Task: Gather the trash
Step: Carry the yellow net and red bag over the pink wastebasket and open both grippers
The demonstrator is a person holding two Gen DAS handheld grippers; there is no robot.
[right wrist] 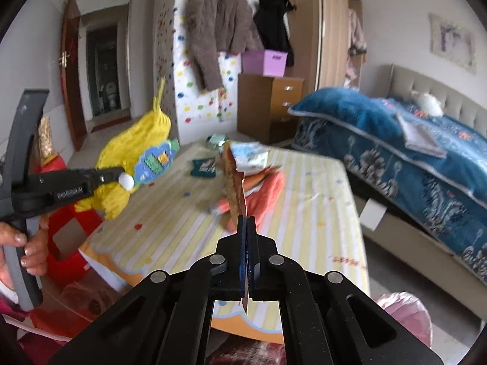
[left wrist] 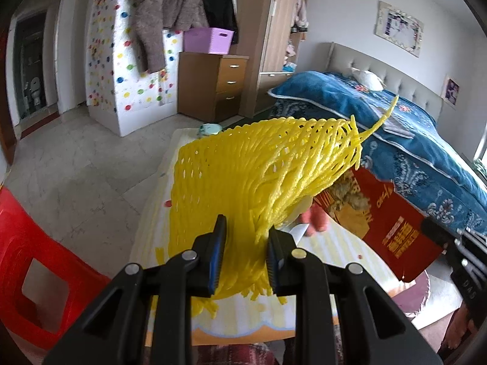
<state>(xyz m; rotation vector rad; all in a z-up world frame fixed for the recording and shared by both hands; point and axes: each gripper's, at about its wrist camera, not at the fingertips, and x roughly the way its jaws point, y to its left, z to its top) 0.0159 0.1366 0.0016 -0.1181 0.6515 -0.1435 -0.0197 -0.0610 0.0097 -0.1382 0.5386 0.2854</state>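
so my left gripper (left wrist: 246, 257) clamps soft, springy yellow foam net (left wrist: 258, 176) | right gripper (right wrist: 247, 237) pinched tight on thin, floppy red wrapper (right wrist: 236, 182) edge | both feather-light

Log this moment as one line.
left gripper: shut on yellow foam net | right gripper: shut on red packet | both above table

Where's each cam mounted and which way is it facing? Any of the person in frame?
Left wrist: on the left gripper, looking along its fingers at the yellow foam net it pinches, bed beyond; a fingertip shows behind the net.
Right wrist: on the right gripper, shut on the red packet above the striped table; hand holding the left gripper at left.
Shared: net, packet, table, bed, purple bin.
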